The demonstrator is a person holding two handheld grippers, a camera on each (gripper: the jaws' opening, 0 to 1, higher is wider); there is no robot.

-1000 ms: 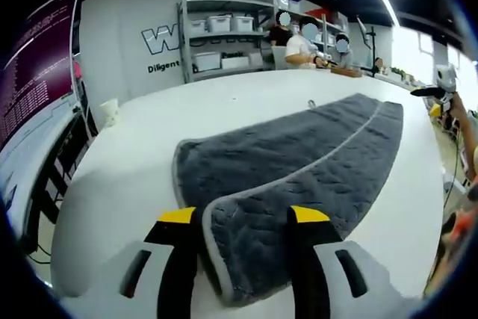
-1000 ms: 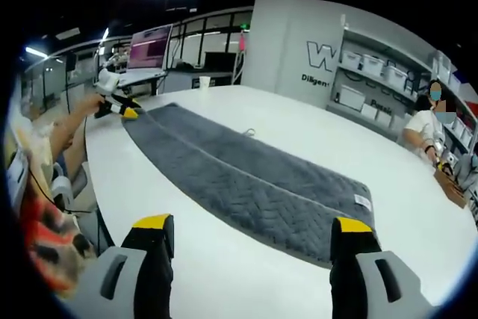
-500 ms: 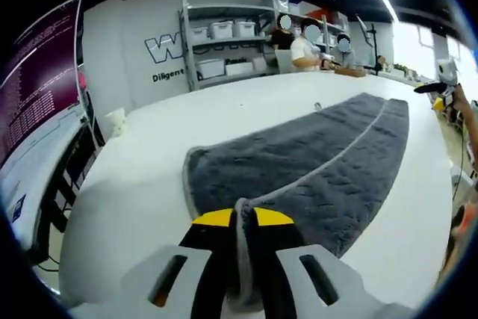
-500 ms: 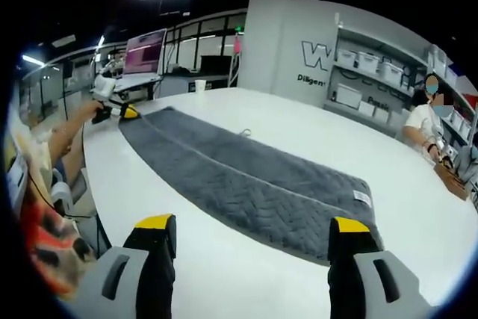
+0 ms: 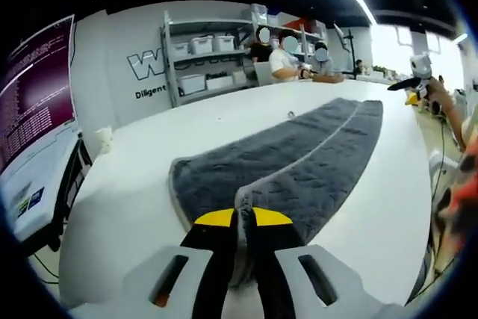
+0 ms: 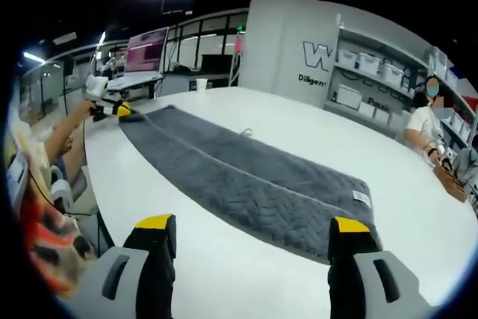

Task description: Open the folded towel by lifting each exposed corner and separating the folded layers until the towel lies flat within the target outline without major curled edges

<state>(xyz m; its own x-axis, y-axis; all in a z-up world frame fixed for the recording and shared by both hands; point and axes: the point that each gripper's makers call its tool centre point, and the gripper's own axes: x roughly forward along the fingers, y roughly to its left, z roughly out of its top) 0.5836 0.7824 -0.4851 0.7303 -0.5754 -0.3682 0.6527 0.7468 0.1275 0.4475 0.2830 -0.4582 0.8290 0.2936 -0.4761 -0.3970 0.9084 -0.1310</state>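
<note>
Currently: corner gripped, unfolding not yet done.
Left gripper jaws clamp the gray towel corner on the white table; right gripper jaws stand apart; layers remain folded.

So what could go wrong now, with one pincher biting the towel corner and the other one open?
The left gripper pinches only the corner edge of the grey towel, so the thick fabric might slip out when lifted. It may also have caught both folded layers; then nothing separates. The right gripper hangs open, short of the far end, so that end is free to drag across the white table.
</note>
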